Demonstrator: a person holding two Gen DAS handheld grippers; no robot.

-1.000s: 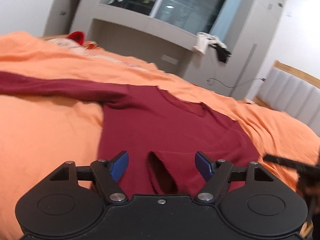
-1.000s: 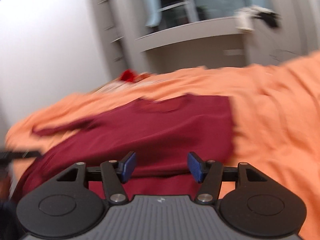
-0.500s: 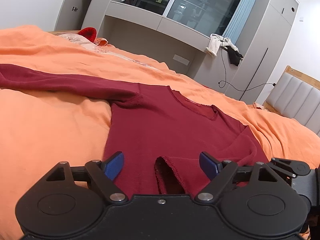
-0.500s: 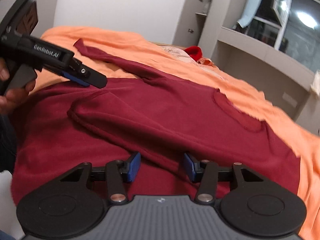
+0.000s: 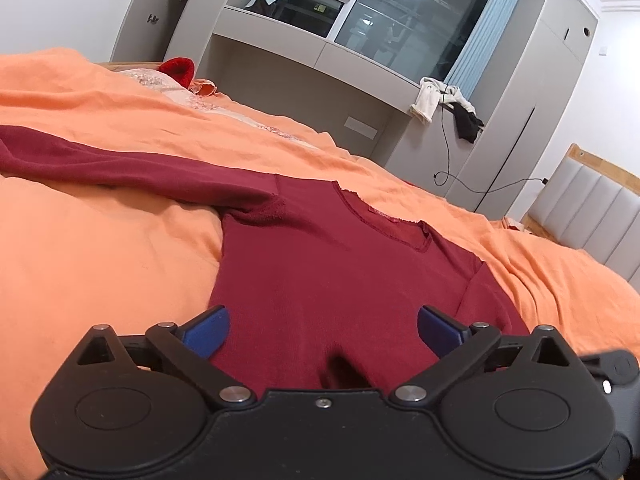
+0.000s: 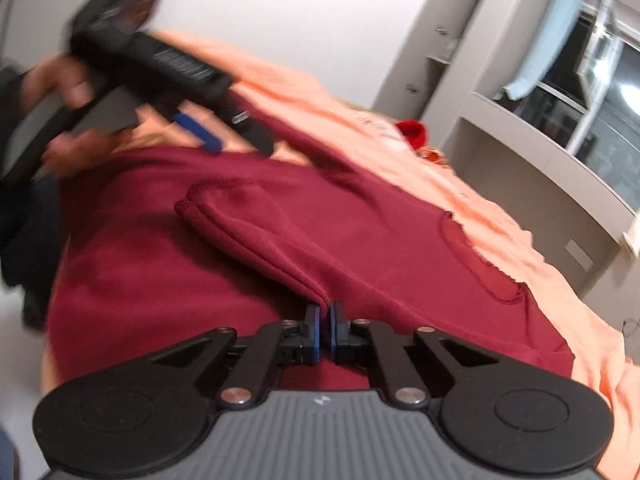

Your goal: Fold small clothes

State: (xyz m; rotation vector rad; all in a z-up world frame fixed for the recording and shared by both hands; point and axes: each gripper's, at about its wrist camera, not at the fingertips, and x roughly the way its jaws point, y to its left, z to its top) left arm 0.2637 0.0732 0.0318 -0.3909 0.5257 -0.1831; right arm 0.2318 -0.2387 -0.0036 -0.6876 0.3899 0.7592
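Note:
A dark red long-sleeved top (image 5: pixel 328 264) lies flat on the orange bed cover (image 5: pixel 100 248), neck toward the far side. Its left sleeve (image 5: pixel 120 168) stretches out to the left. Its right sleeve (image 6: pixel 256 236) lies folded across the body. My right gripper (image 6: pixel 325 330) is shut on that folded sleeve near the shoulder. My left gripper (image 5: pixel 320 328) is open and empty above the top's lower body; it also shows in the right wrist view (image 6: pixel 224 140), raised at the upper left, blurred.
A red item (image 5: pixel 178 70) and a patterned cloth lie at the bed's far side. Grey cabinets and a window ledge (image 5: pixel 320 52) with hanging clothes stand behind. A padded headboard (image 5: pixel 592 216) is at the right.
My right gripper has closed on the folded sleeve. My left gripper has lifted and drawn back, staying open.

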